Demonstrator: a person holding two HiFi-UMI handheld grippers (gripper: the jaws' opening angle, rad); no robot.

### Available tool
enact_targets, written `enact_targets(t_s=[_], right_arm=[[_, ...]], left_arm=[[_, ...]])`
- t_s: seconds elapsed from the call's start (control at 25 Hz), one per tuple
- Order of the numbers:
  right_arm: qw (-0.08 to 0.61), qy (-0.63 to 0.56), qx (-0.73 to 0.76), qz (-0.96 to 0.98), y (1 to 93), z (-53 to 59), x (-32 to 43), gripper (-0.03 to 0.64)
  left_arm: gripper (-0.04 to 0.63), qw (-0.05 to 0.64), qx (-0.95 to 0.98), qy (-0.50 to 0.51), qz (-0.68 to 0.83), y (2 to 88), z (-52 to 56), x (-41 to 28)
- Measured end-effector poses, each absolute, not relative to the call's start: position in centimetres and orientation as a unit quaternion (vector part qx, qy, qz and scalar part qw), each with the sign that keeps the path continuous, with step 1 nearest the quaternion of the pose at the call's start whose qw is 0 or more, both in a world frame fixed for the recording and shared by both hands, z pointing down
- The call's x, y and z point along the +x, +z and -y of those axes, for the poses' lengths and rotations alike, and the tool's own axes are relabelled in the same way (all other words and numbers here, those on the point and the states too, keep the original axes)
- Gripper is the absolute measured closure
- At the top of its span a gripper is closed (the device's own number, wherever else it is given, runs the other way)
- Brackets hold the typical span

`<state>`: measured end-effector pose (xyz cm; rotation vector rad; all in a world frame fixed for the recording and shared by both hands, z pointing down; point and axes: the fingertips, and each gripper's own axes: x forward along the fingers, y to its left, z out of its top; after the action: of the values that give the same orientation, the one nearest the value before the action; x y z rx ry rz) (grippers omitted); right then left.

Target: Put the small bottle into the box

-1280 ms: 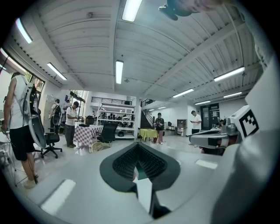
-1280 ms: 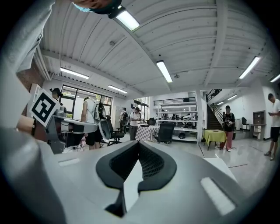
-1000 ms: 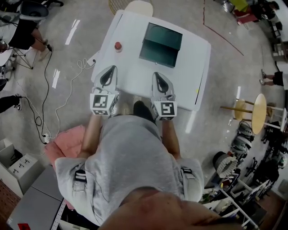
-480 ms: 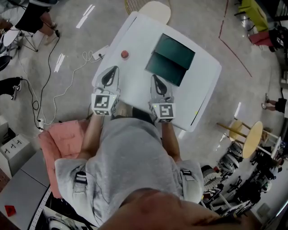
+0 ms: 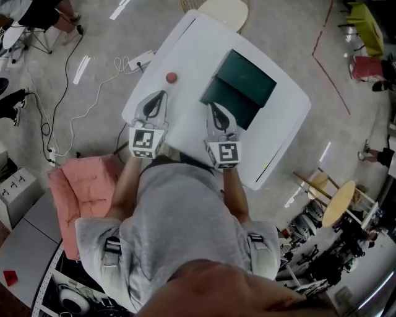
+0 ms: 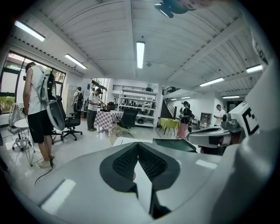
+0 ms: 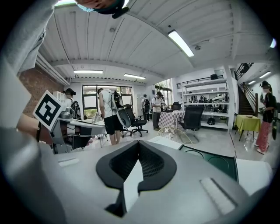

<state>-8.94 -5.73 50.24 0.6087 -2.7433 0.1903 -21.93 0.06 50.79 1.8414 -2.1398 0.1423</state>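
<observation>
A small red bottle (image 5: 171, 77) stands on the white table (image 5: 185, 49), left of an open dark green box (image 5: 238, 86). My left gripper (image 5: 161, 95) rests at the table's near edge, below the bottle and apart from it, jaws shut and empty. My right gripper (image 5: 213, 105) lies beside it, just in front of the box's near flap, also shut with nothing held. In the left gripper view the shut jaws (image 6: 138, 145) point over the table toward the box (image 6: 175, 145). The right gripper view shows shut jaws (image 7: 139, 144) and the box (image 7: 218, 162) to the right.
A pink cushion (image 5: 83, 186) lies on the floor at the left, near cables (image 5: 93, 93). A round stool (image 5: 224, 9) stands beyond the table and a wooden stool (image 5: 337, 201) at the right. People (image 6: 37, 113) and office chairs are about the room.
The head view has swung, so the table looks turned and shifted right. Both grippers stay shut at the table's near edge; the bottle and box have not moved on the table.
</observation>
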Motion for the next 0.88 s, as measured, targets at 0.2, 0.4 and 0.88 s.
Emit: enact_targets(t_s=[0.2, 0.4, 0.88], right_arm=[[0.179, 0.08, 0.199, 0.96, 52.1, 7.2, -9.7, 0.614], [0.193, 0.083, 0.19, 0.959, 53.8, 8.3, -10.4, 0.614], [0.207, 0.088, 0.193, 0.955, 55.4, 9.9, -10.6, 0.614]], left_arm=[[0.584, 0.175, 0.638, 0.055, 0.748, 52.8, 1.4, -22.1], [0.584, 0.185, 0.631, 0.063, 0.751, 54.6, 2.4, -23.0], [0.405, 0.23, 0.629, 0.079, 0.738, 58.2, 4.5, -23.3]])
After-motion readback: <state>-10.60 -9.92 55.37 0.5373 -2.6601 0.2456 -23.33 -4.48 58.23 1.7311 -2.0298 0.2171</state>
